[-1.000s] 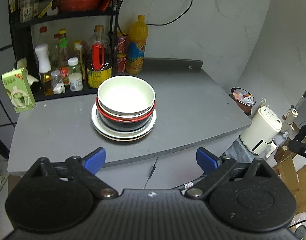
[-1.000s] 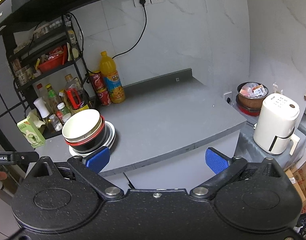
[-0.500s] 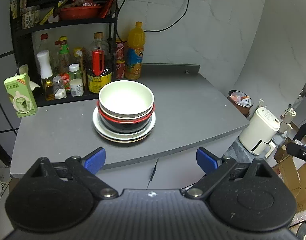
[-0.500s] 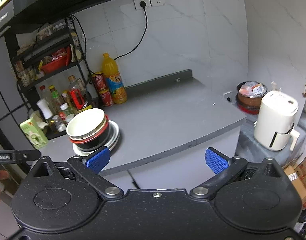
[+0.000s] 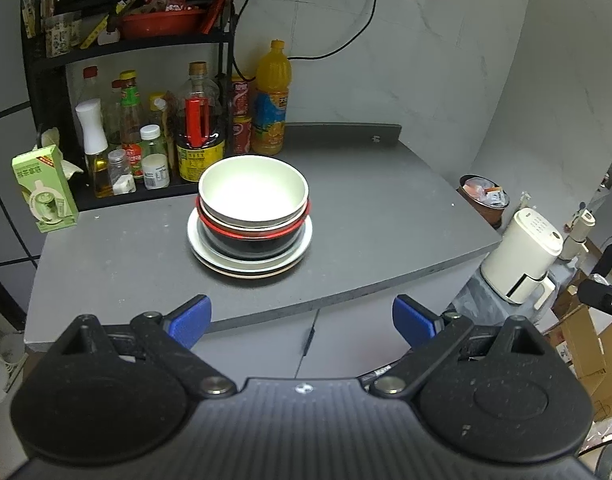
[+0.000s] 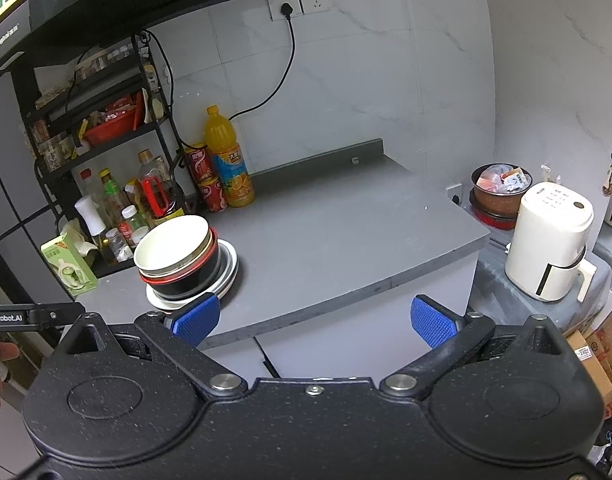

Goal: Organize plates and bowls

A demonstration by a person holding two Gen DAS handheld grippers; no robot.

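One stack of dishes stands on the grey counter (image 5: 366, 208): a white bowl (image 5: 253, 192) on top, a black bowl with a red rim (image 5: 252, 240) under it, and white plates (image 5: 202, 246) at the bottom. The right wrist view shows the same stack, white bowl (image 6: 172, 246) above the plates (image 6: 230, 266), at the left. My left gripper (image 5: 302, 318) hangs open in front of the counter's near edge, short of the stack, nothing between its blue pads. My right gripper (image 6: 314, 318) is open too, off the counter's front edge, to the right of the stack.
A black rack (image 5: 38, 80) with bottles and jars stands at the back left, with an orange juice bottle (image 5: 271, 100) and red cans beside it. A green carton (image 5: 44, 192) sits at the left edge. A white appliance (image 6: 548, 240) stands low on the right.
Both grippers have drawn back and risen a little, so the stack looks slightly farther away. The dishes have not moved, and both grippers stay open.
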